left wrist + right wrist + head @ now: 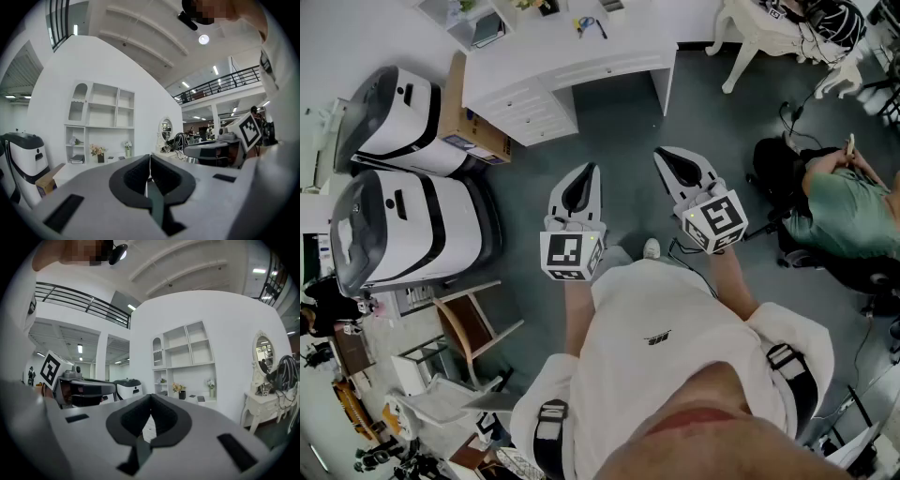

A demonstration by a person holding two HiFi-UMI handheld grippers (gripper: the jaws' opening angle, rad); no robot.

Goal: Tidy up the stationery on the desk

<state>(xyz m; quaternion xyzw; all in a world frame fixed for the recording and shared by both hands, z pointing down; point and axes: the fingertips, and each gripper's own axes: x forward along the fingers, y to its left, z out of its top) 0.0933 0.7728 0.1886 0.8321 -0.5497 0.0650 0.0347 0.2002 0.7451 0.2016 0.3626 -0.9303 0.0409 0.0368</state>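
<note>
A white desk (pixel 581 66) with drawers stands across the dark floor, well ahead of both grippers. On its top lie a small blue and yellow item, perhaps scissors (pixel 586 24), and a dark book (pixel 487 30). I hold both grippers at chest height over the floor, pointing toward the desk. The left gripper (pixel 592 170) is shut with its jaw tips together and nothing between them (pixel 150 156). Beside it, the right gripper (pixel 660 154) is also shut and empty (pixel 151 396). A dark vase of flowers (pixel 98 153) stands on the desk (pixel 75 172).
Two white-and-black machines (pixel 403 117) (pixel 408 230) and a cardboard box (pixel 476 139) stand left of the desk. A wooden chair (pixel 473 323) is at lower left. A seated person in green (pixel 844 216) and an ornate white table (pixel 769 33) are on the right. White wall shelves (pixel 101 112) rise behind the desk.
</note>
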